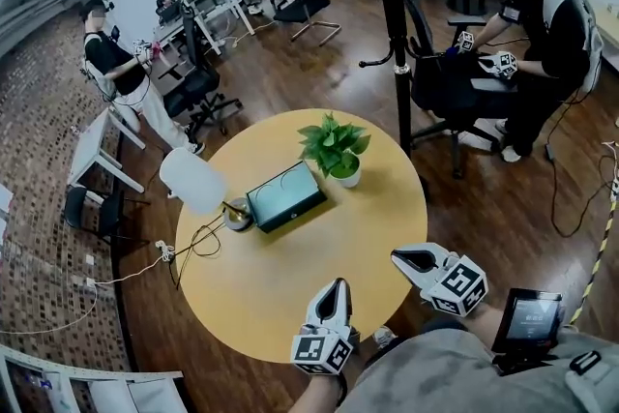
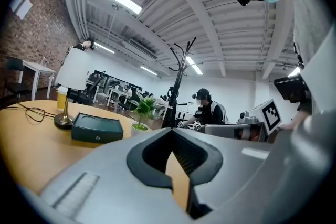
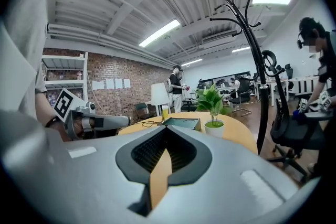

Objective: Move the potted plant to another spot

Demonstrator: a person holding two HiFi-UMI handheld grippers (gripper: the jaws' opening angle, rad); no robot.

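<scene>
**Plant dead ahead, both grippers clenched on nothing**

Small green leafy potted plant in a white pot [image 1: 340,160]: upright at 1 o'clock on the round yellow wooden table [image 1: 290,280]. Well apart from both grippers. At 12 o'clock from the left gripper [image 1: 336,287]; at 11 o'clock from the right gripper [image 1: 401,256], probably slightly nearer. Jaws pressed together on both, empty.

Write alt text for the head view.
A potted plant stands on a round wooden table beside a dark green box and a white lamp. The left gripper and the right gripper, both shut and empty, hover at its near edge.
</scene>
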